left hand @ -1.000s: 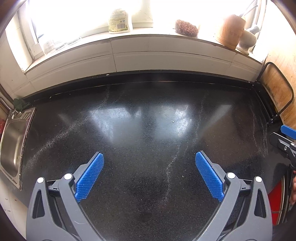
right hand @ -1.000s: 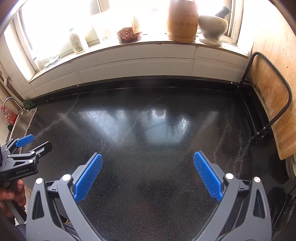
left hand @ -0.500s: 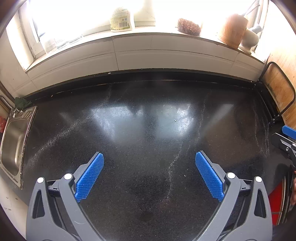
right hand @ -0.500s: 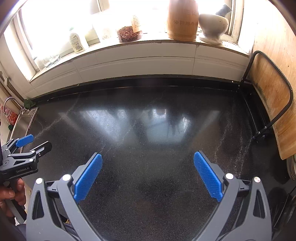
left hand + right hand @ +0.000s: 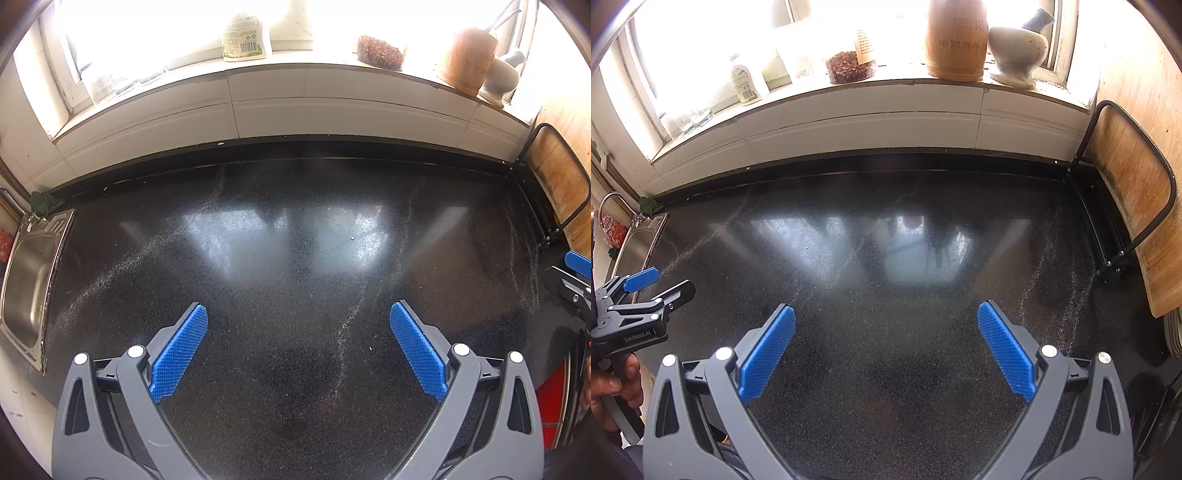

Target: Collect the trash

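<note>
Black speckled worktop (image 5: 295, 258) basically bare, no real trash on it, only tiny pale crumb (image 5: 352, 238) mid-surface and another (image 5: 370, 347) near right pad. Compared with second ago: almost nothing moved, left view drifted a touch, that's all. Left gripper (image 5: 298, 347) jaws wide apart, holding nothing. Right gripper (image 5: 886, 347) same, spread and empty. Steel sink (image 5: 26, 280) off to left. My guess: either collecting's done here or trash sits out of frame, can't tell which.
</note>
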Available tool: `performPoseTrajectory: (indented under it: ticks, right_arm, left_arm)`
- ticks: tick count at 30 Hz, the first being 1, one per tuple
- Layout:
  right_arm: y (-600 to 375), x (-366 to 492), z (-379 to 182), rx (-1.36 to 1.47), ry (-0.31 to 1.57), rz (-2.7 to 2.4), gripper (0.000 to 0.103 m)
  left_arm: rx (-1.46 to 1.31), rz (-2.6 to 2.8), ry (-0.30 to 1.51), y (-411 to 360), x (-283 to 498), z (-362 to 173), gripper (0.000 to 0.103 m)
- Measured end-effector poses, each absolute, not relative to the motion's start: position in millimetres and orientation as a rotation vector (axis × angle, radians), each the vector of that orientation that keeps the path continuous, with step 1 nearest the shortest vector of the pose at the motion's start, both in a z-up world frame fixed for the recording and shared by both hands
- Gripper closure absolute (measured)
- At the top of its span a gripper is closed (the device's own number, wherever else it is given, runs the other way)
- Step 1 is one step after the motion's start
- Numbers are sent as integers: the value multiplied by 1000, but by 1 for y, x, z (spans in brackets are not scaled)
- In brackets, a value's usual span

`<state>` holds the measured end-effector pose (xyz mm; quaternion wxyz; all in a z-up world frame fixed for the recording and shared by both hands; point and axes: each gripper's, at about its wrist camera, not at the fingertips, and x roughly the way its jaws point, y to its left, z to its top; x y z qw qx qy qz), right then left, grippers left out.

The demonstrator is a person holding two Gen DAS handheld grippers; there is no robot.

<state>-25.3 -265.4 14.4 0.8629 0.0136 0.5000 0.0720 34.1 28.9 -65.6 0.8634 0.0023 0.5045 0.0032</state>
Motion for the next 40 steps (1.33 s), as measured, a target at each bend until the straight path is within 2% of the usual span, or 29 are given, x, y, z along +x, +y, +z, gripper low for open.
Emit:
performPoseTrajectory:
  ticks: [31, 40]
  right_arm:
    - [-272, -26, 10, 39, 1061, 148, 7]
    - [-292, -21, -8, 58, 1060, 155, 7]
  left_arm:
    - [-15, 10, 1053, 26, 36, -64, 7]
    - [-44, -35, 1058, 30, 49, -85, 7]
